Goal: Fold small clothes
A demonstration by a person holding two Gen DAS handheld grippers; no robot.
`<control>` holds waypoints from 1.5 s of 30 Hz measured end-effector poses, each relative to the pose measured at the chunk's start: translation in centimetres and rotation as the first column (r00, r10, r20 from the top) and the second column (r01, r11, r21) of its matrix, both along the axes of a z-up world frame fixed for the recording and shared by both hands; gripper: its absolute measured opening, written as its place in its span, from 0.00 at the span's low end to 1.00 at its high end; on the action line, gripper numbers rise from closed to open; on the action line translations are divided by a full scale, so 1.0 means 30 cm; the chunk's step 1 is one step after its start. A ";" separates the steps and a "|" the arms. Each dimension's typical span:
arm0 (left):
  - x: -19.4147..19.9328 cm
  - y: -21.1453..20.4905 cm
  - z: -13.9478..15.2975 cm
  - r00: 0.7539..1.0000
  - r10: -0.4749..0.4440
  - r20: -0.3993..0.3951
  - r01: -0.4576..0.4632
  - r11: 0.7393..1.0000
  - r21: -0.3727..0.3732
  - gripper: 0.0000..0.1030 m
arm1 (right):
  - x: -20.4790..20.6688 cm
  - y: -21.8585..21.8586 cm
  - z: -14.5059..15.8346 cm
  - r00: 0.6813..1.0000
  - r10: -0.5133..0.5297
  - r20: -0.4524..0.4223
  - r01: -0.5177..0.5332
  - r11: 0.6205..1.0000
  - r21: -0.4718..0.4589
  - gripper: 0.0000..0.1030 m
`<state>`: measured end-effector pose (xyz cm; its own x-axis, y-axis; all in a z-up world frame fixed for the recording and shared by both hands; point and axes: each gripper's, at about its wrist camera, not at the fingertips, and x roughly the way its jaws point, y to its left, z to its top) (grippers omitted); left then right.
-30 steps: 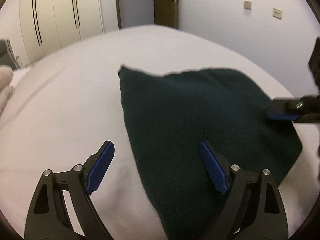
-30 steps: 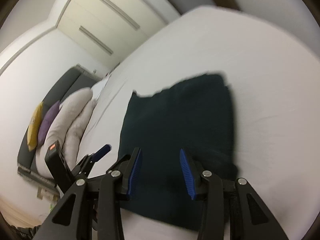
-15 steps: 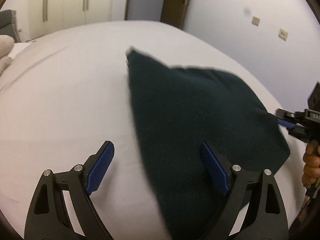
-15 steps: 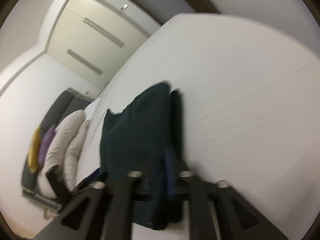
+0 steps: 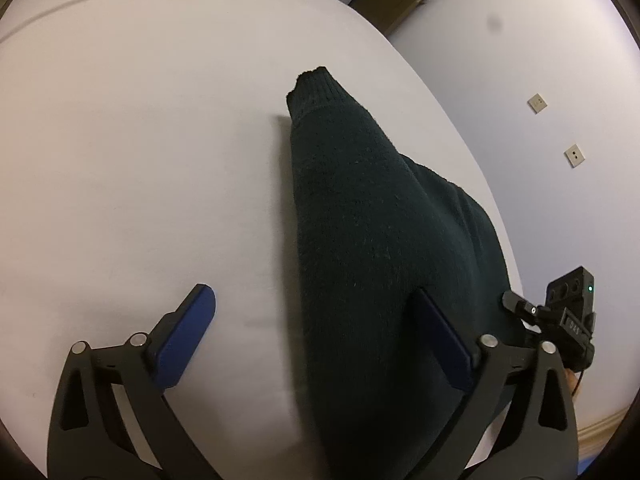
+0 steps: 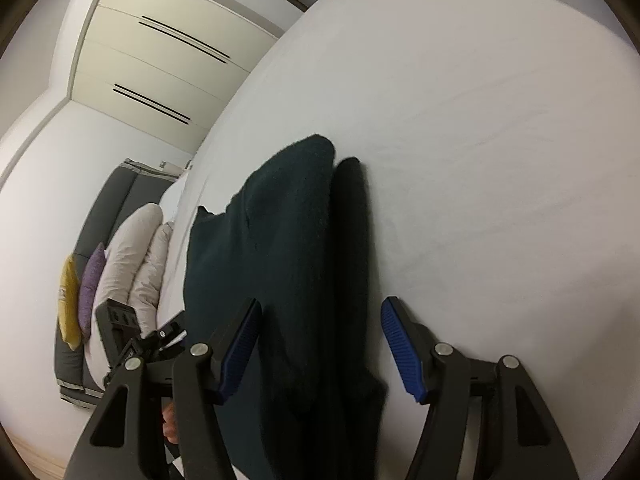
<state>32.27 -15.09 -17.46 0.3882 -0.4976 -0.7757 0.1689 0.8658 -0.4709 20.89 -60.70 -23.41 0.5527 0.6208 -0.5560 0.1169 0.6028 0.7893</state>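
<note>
- Here, on the far left of the right wrist view, a yellow cushion (image 6: 69,304) and a purple cushion (image 6: 91,288) lean against a grey headboard (image 6: 116,200), with pale pillows (image 6: 132,256) just beside them.
- Behind these stands a cream wardrobe (image 6: 160,64) with dark slot handles.
- In the left wrist view the left gripper (image 5: 316,344) has its jaws spread wide: one blue pad (image 5: 184,336) is over the bare white bed (image 5: 132,152), the other over the dark cloth.
- The dark green knitted garment (image 5: 376,248) lies on the bed, reaching from the near edge away from the camera, with a ribbed end at its far tip.
- The garment's left edge runs between the left gripper's pads; whether the pads touch the cloth cannot be told.
- In the right wrist view the right gripper (image 6: 320,348) has its jaws apart too, astride the garment (image 6: 280,248), which is heaped up between them with a dark fold along its right side.
- Further right in the left wrist view, the right gripper's body (image 5: 560,320) shows at the garment's right edge.
- On the wall at far right sit two sockets (image 5: 536,103).
</note>
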 end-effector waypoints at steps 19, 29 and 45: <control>0.035 -0.154 0.027 0.986 -0.168 -0.017 0.167 0.986 -0.017 0.38 | 0.040 0.090 0.011 1.000 0.023 -0.018 -0.023 1.000 -0.006 0.25; -0.286 0.034 0.258 0.981 -0.150 0.123 0.133 0.982 0.137 0.37 | -0.178 0.405 0.296 0.989 0.114 0.096 -0.102 0.988 -0.116 0.24; -0.681 0.447 0.259 0.988 -0.050 0.149 0.009 0.965 0.261 0.39 | -0.384 1.016 0.273 0.962 0.269 0.034 -0.267 0.962 -0.059 0.24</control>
<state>11.84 -1.68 -9.68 0.5006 -0.3012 -0.8116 0.2489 0.9480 -0.1984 9.38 -30.21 -15.22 0.3930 0.7194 -0.5727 -0.0867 0.6490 0.7558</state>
